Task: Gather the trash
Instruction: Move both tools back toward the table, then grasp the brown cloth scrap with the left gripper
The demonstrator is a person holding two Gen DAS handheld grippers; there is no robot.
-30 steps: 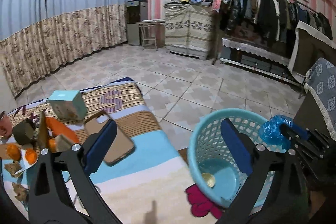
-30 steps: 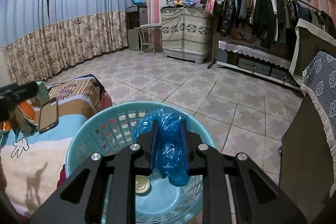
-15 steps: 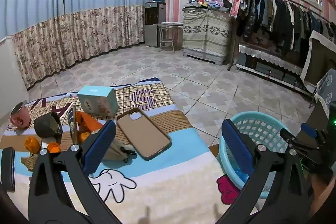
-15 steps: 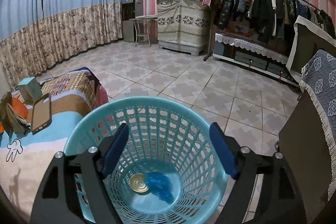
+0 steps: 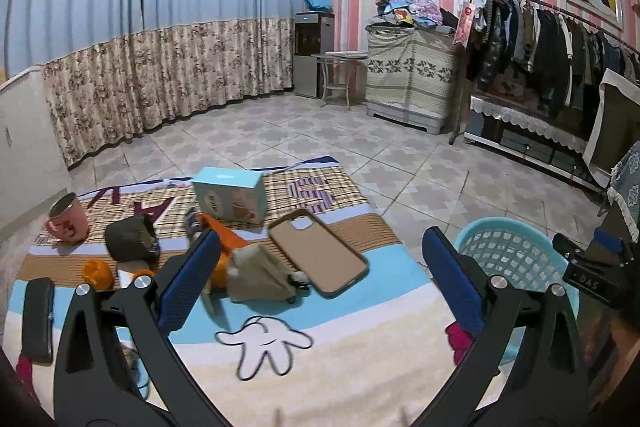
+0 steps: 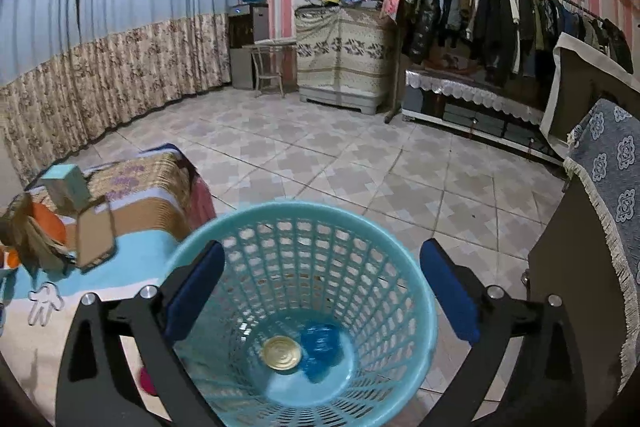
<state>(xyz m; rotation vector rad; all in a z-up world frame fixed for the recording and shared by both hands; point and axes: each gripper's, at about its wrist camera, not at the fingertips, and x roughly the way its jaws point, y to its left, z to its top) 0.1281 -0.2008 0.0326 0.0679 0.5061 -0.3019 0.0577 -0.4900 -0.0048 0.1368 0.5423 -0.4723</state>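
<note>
Basket (image 6: 304,291) of pale blue plastic lattice under the right gripper (image 6: 320,291), jaws just swung wide apart with nothing between the blue pads. Down on the basket floor, at 6 o'clock in the right wrist view: crumpled blue plastic bag (image 6: 320,345) touching a round gold lid (image 6: 281,353) on its 9 o'clock side. Left gripper (image 5: 320,283) likewise spread wide and empty, hovering above a cartoon-print blanket (image 5: 280,347) with a white glove figure. Scattered on that blanket toward 10 o'clock in the left wrist view: tan phone case (image 5: 318,253) lying flat, beige crumpled wrapper (image 5: 260,277) just beside it, orange bag (image 5: 224,231) behind, pale blue box (image 5: 230,195) standing upright, dark crumpled cup (image 5: 132,237), pink mug (image 5: 68,217), orange peel (image 5: 96,273), black case (image 5: 38,319) at 8 o'clock. Same basket at 4 o'clock in the left view, off the blanket's edge on the tiled floor (image 5: 400,155), with the other gripper's black tip above its rim.
</note>
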